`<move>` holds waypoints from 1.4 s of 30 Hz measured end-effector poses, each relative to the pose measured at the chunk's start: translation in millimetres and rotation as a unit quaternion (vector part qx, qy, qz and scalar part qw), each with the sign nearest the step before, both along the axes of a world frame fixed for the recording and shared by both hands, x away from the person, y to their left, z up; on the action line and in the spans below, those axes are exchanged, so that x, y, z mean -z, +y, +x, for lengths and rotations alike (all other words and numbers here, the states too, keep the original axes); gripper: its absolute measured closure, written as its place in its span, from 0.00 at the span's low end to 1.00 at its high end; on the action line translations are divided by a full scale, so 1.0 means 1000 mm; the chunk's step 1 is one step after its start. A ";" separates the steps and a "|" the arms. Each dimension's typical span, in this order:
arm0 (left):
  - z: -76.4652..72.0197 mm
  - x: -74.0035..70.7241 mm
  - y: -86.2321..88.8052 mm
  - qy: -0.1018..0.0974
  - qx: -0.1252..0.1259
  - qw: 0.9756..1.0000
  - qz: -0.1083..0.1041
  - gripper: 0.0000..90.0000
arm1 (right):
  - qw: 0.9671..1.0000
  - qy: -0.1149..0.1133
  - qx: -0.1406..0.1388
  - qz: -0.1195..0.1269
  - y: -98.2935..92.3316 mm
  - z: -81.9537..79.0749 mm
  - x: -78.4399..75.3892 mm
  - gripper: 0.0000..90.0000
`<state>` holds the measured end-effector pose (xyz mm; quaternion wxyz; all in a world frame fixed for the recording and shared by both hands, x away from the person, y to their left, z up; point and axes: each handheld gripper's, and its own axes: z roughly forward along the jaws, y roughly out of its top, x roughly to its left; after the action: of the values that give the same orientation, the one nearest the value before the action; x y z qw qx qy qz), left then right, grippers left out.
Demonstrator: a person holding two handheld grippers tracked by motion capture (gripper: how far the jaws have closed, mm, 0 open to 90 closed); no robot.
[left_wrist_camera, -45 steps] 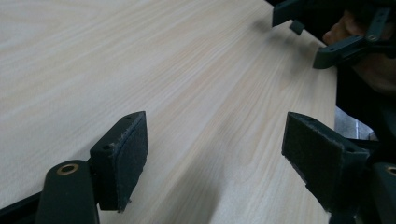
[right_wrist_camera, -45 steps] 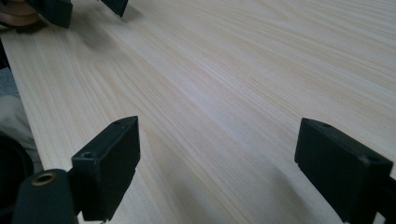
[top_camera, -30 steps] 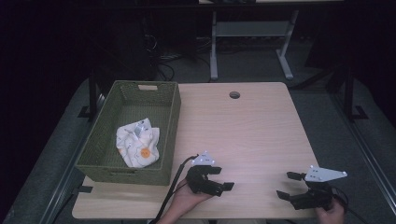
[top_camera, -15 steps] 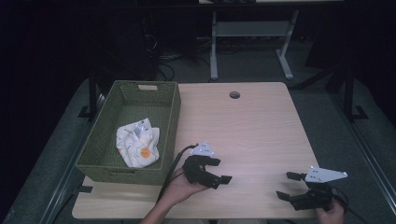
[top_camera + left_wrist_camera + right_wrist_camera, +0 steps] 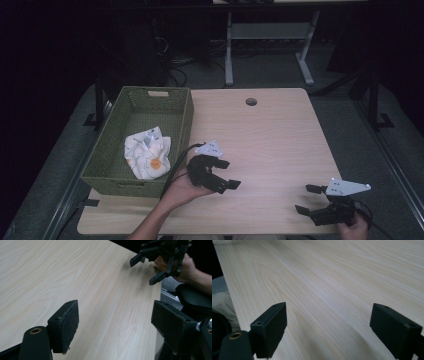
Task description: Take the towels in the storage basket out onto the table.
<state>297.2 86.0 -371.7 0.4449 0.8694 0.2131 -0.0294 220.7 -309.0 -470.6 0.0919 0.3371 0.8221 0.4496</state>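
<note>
The left gripper, jaws spread and empty, has moved up toward the green basket holding the cloth, while the right gripper stays put, open, near the table's front edge.

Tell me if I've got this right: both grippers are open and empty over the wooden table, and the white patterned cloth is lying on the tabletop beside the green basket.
Not quite. The white patterned cloth lies inside the green basket, not on the wooden table beside it; the high view shows this. The rest holds: the left gripper and right gripper are both open and empty.
</note>
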 end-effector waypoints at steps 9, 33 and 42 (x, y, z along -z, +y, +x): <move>0.012 -0.027 0.027 -0.001 -0.006 1.000 0.006 0.25 | 1.000 -0.003 -0.003 0.000 0.001 0.000 0.000 0.15; 0.032 -0.052 0.091 0.006 -0.039 0.999 0.004 0.24 | 1.000 -0.007 -0.011 -0.004 0.003 0.001 0.001 0.15; 0.038 -0.054 0.117 0.010 -0.064 0.998 0.000 0.24 | 1.000 -0.006 -0.012 -0.004 0.003 0.001 0.001 0.15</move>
<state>335.3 202.6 -317.6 0.4437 0.8537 0.2726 -0.0097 221.7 -305.6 -471.3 0.0931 0.3241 0.8274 0.4491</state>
